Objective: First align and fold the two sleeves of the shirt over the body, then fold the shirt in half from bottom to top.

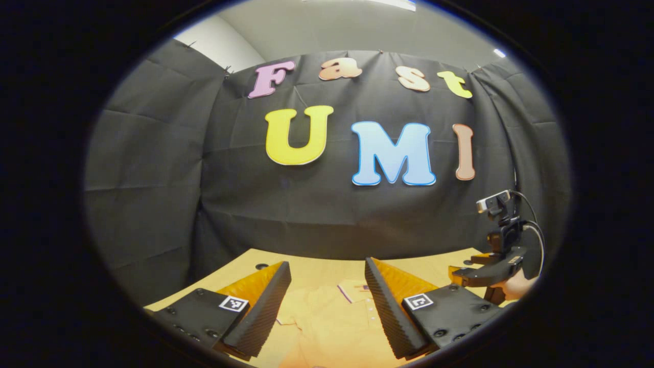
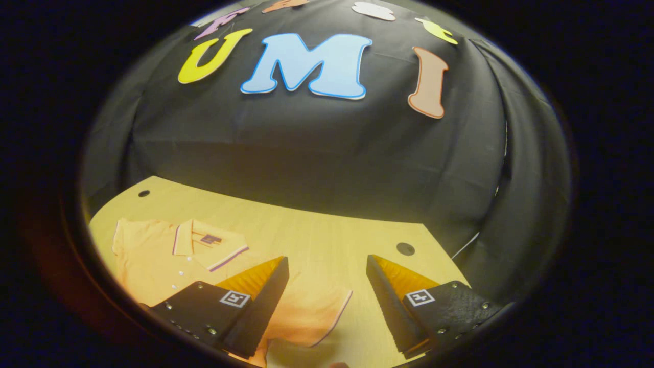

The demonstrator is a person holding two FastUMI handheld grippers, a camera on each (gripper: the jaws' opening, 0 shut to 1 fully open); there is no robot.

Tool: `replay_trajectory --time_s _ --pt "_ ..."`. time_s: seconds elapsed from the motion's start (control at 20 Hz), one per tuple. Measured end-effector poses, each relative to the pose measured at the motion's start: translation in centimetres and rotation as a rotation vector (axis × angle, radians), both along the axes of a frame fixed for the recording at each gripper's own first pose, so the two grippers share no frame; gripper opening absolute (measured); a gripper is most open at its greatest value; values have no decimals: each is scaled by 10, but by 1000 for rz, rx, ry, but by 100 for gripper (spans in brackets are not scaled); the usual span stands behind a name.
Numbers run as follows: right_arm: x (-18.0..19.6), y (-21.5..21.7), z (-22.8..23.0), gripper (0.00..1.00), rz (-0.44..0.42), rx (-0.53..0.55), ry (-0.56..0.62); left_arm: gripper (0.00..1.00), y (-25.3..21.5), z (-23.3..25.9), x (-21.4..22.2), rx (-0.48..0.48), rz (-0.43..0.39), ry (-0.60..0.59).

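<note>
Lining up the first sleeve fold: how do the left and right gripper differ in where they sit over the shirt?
The left gripper is over the shirt at its collar and placket; the right gripper is over a sleeve and bare table. Both have jaws wide apart, holding nothing.

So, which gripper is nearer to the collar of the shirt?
Left. The left gripper hangs above the collar; the right gripper is above a sleeve, away from it.

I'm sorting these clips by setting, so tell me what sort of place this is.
Likely a staged recording booth, not a home: black cloth wall behind a bare wooden table, a shirt laid flat on it, and a small camera mounted on the right hand-held gripper.
</note>
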State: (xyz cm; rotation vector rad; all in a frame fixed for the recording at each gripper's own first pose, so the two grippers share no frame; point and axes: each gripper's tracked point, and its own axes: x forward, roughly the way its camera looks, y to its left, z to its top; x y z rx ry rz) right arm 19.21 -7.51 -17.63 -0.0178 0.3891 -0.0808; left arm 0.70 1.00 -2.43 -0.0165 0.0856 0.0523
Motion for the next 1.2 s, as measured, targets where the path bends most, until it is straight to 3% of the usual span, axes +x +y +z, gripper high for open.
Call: replay_trajectory --time_s 0.45,0.7,1.0,1.1,1.2 --pt "11 -12 -78 95 -78 126 232 95 5 -1 -14 -14 -9 20" --pt "18 -17 -100 95 -97 139 316 94 5 -4 -28 -29 -15 32" --pt "16 -16 -113 95 -124 270 380 94 11 -2 -44 -27 6 30" --pt "15 -20 -117 87 -139 276 389 94 14 -3 -47 -35 17 31" --pt "13 -20 -120 67 -138 279 400 94 14 -5 -50 -42 25 34"
